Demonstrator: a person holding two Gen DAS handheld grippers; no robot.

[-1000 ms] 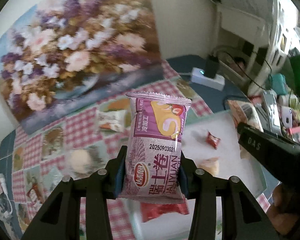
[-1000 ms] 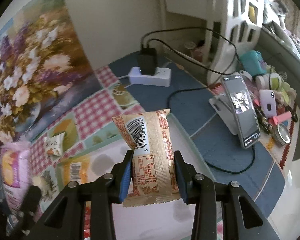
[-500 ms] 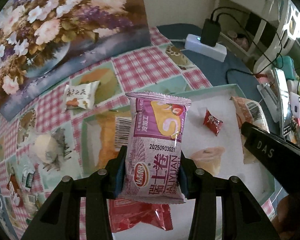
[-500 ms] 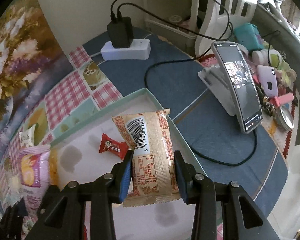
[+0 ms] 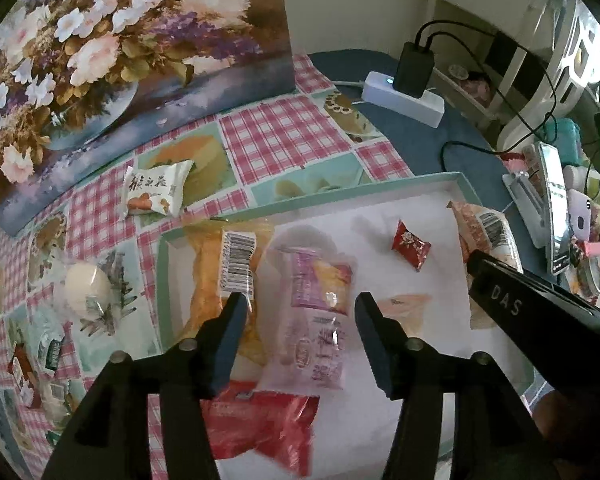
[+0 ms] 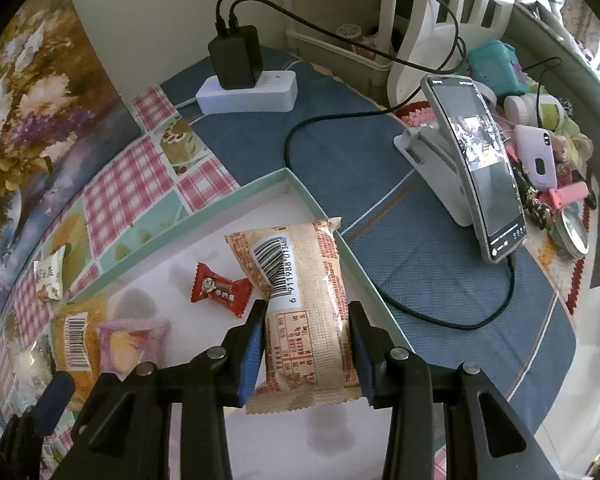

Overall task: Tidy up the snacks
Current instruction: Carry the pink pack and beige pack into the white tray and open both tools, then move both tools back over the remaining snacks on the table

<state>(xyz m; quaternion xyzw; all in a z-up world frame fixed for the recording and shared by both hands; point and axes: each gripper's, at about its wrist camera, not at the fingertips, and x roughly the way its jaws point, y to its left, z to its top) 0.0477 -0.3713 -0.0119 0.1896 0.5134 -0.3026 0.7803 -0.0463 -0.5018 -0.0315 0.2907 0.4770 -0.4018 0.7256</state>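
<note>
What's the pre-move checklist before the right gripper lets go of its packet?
1. Left gripper clear of its load: ok. Its jaws have just been opening; the purple packet lies blurred between the parted pads.
2. Right gripper grip on beige packet: ok, pads press both sides.
3. Beige packet over tray: ok, though close to the right rim.
4. Red candy clear of drop spot: cannot tell, it sits close by.
5. White packet in tray: not ok, on the tablecloth.
</note>
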